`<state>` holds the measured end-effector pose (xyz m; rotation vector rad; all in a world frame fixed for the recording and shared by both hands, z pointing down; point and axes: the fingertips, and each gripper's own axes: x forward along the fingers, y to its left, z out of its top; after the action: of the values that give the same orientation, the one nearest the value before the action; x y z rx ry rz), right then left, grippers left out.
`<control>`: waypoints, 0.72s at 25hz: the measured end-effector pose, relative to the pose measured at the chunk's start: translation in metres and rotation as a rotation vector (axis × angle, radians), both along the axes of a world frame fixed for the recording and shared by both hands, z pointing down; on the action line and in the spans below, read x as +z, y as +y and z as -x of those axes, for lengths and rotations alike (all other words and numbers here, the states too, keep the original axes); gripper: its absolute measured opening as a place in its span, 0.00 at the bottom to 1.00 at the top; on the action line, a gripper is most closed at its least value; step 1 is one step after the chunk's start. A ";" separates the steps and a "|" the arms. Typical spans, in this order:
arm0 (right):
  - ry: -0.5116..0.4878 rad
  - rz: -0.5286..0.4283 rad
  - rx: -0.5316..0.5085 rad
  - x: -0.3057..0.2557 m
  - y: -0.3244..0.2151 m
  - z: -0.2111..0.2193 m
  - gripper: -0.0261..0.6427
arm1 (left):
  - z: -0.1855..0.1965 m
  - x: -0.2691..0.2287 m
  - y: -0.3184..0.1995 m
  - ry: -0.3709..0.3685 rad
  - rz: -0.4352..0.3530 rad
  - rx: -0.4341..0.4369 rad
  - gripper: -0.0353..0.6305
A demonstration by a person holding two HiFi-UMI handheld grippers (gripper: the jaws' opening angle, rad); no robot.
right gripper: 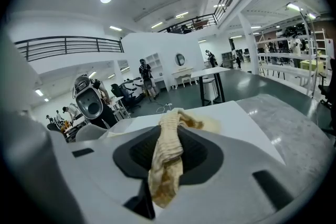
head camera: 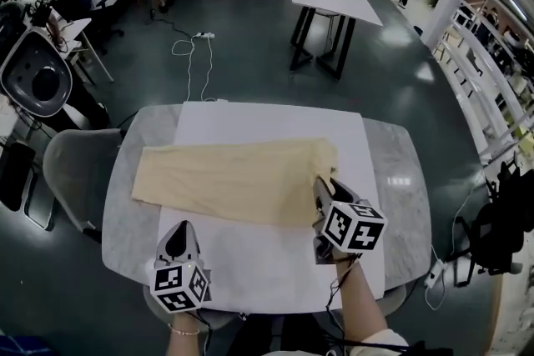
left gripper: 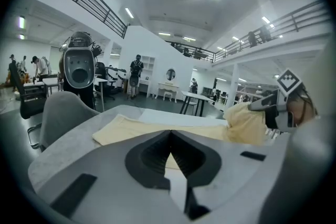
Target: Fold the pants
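Pants (head camera: 234, 179) lie flat across the middle of the desk (head camera: 392, 171), right end lifted. The right tool (head camera: 322, 189) pinches that ribbed end; the left tool (head camera: 182, 238), jaws together and empty, hovers at the desk's near edge.

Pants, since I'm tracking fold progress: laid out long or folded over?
Laid out long: the pants stretch across the table, only one end bunched up, pinched in the right gripper.

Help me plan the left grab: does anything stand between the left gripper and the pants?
Nothing visible does. Only bare white board lies between the left gripper and the pants; the right gripper grips their right end.
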<state>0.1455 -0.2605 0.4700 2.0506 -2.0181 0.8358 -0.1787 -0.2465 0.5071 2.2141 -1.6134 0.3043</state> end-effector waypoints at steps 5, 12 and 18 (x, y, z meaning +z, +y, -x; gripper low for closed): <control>-0.008 -0.019 -0.050 -0.018 -0.025 0.047 0.17 | 0.052 -0.007 -0.004 0.000 -0.007 -0.062 0.05; -0.061 -0.050 -0.130 -0.039 -0.056 0.115 0.17 | 0.106 -0.016 -0.004 -0.036 -0.015 -0.103 0.05; -0.092 -0.055 -0.204 -0.035 -0.084 0.184 0.17 | 0.152 -0.012 -0.011 -0.045 -0.011 -0.143 0.05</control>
<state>-0.0381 -0.3443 0.4354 1.8236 -2.2762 0.8580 -0.3302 -0.2574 0.4951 2.1002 -1.7902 0.3073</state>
